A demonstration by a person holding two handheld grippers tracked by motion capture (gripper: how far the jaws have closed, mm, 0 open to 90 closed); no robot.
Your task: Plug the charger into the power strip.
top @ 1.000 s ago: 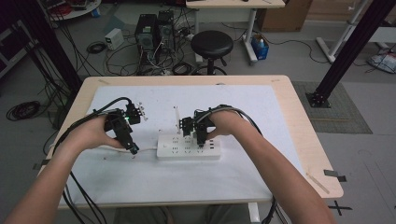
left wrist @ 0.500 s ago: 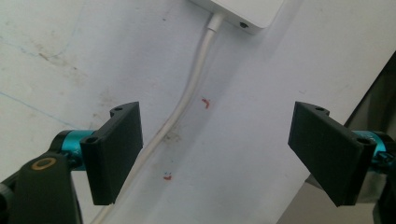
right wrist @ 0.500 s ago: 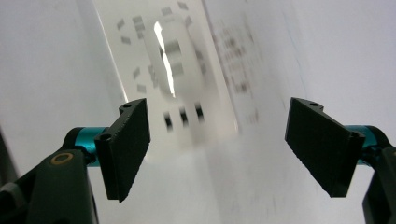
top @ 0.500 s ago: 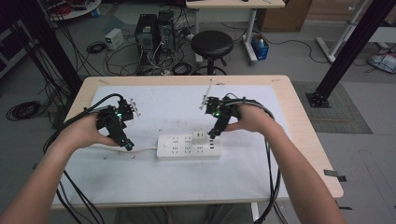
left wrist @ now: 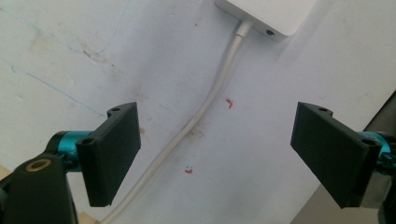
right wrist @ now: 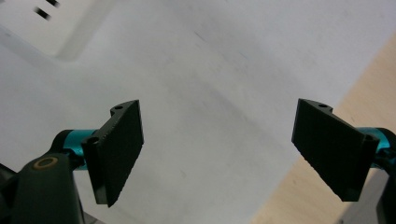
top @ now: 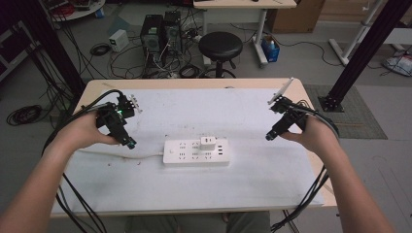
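Both the left gripper (left wrist: pixel 217 154) and right gripper (right wrist: pixel 217 151) gape empty; the blurred power strip (right wrist: pixel 56 28) is apparently cut off.

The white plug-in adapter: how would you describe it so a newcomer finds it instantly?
Start at the white sheet covering the table, then find the long white power strip at its middle. The adapter is the small white block standing up from the strip's far row, the only thing plugged in.

One power strip (top: pixel 196 152), one white plug adapter (top: pixel 208 143), two hand-held grippers, one stool (top: pixel 220 47).
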